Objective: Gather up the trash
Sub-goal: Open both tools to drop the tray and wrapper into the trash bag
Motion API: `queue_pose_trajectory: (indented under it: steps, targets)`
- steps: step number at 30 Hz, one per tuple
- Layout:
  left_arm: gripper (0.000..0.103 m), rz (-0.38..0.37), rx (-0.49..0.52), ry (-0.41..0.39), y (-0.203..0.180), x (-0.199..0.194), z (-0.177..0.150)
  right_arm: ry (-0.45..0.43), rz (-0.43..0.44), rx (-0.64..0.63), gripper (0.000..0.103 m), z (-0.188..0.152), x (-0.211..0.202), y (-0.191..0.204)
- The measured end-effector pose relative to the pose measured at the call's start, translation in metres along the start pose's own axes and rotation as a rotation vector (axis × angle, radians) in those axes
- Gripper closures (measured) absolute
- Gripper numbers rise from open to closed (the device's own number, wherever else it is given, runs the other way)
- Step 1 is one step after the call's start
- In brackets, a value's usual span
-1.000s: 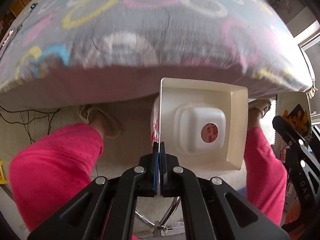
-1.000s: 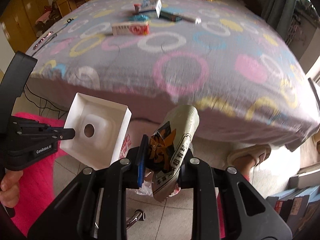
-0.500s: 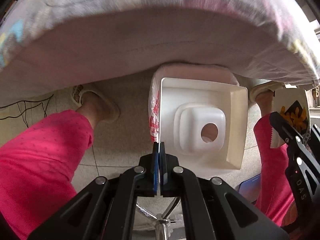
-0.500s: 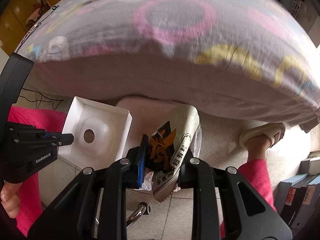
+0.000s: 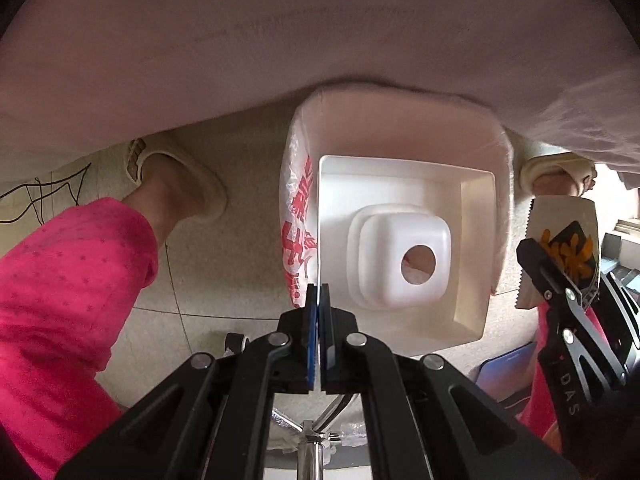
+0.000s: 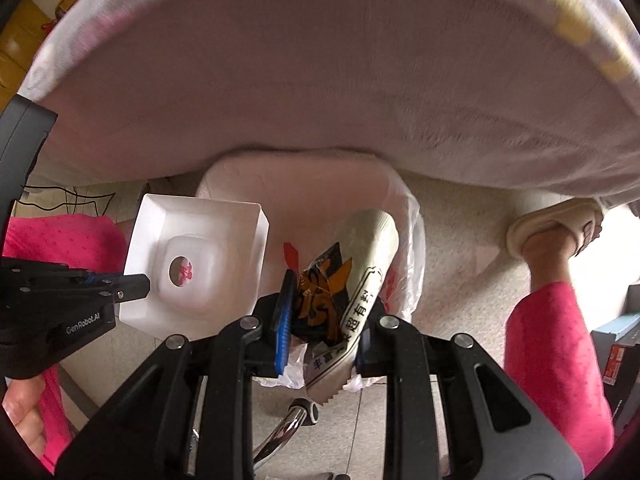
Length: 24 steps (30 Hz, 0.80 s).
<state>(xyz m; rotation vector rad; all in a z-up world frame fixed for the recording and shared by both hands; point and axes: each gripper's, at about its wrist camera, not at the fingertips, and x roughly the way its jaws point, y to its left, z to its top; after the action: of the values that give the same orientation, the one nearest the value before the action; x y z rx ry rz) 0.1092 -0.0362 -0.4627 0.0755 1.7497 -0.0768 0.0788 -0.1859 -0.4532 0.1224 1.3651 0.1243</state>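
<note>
My left gripper is shut on the thin wall of a white plastic tray with a raised middle and a round hole; the tray hangs over the open mouth of a bin lined with a white bag printed in red. The same tray and the left gripper show at the left of the right wrist view. My right gripper is shut on a crumpled snack wrapper, beige with black and orange print, held above the bin. That wrapper appears at the right edge of the left wrist view.
The bed's draped sheet overhangs the bin from above. A person's legs in pink trousers and slippered feet stand on either side of the bin on a tiled floor. A chair's chrome base lies below. Boxes sit at the right.
Both grippers have sunk below the bed's top toward the floor with their loads. The patterned bedspread has left view and the bin has grown larger beneath the tray and wrapper.
</note>
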Motion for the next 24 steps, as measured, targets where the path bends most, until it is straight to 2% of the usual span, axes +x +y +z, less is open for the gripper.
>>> queue_pose_trajectory:
  steps: [5,14,24]
  targets:
    - [0.102,0.025,-0.003,0.045,-0.004,0.018,0.007,0.034,0.012,0.007,0.08,0.0,0.017,0.001]
    - [0.102,0.078,0.022,0.067,-0.017,0.032,0.013,0.079,0.027,0.038,0.08,0.003,0.043,-0.01]
    - [0.1,0.065,0.012,0.118,-0.026,0.045,0.02,0.12,0.06,0.062,0.08,0.009,0.06,-0.01]
